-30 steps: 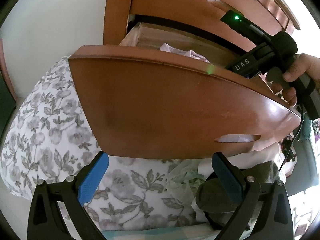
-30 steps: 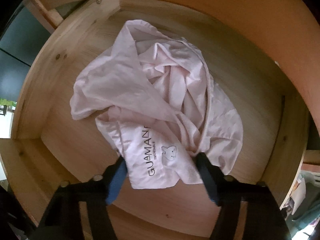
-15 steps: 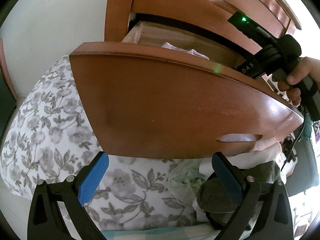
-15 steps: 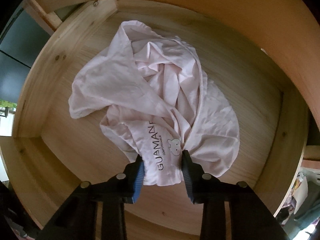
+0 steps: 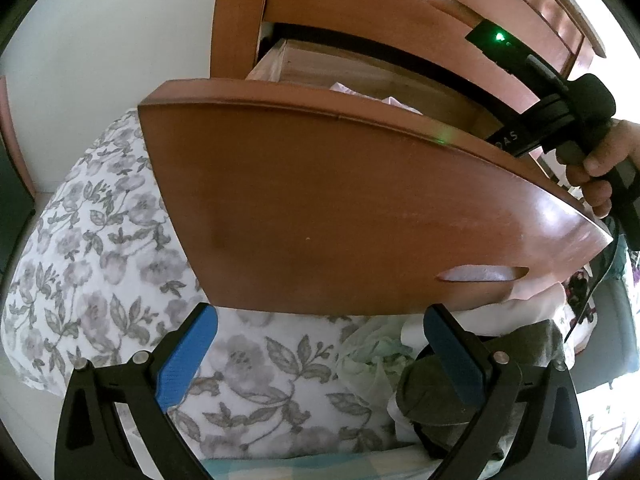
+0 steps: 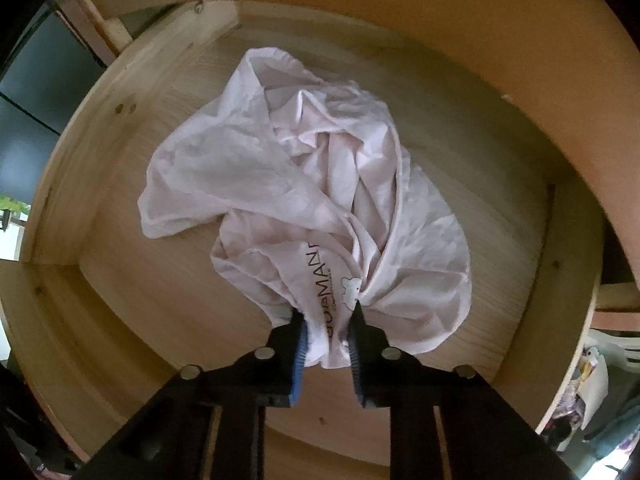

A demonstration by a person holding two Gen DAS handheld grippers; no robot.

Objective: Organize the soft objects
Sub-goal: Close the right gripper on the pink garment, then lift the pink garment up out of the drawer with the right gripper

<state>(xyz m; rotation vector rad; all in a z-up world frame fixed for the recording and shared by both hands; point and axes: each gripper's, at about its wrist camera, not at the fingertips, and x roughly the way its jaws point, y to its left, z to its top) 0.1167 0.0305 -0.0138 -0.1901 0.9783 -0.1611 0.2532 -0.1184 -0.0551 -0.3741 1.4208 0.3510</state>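
Pinching down now w/ my right gripper [image 6: 327,320]: a sec ago the fingers stood wide on either side of the pink cloth [image 6: 304,200], half a sec ago they were halfway in, and now they're clamped on its near edge, right by the printed logo, fabric bunched up between the pads. So I reckon the grab is made and the cloth is ready to be lifted or re-laid, tbd. Cloth sits crumpled on the floor of the open drawer [image 6: 520,128], nothing else in there that I can see. My left gripper [image 5: 320,344] hasn't budged, fingers spread wide, holding nothing, hovering below the drawer front [image 5: 340,208] over the floral bedding [image 5: 100,240]. More soft stuff waits beside it: pale green cloth [image 5: 368,356], dark grey garment [image 5: 424,392].
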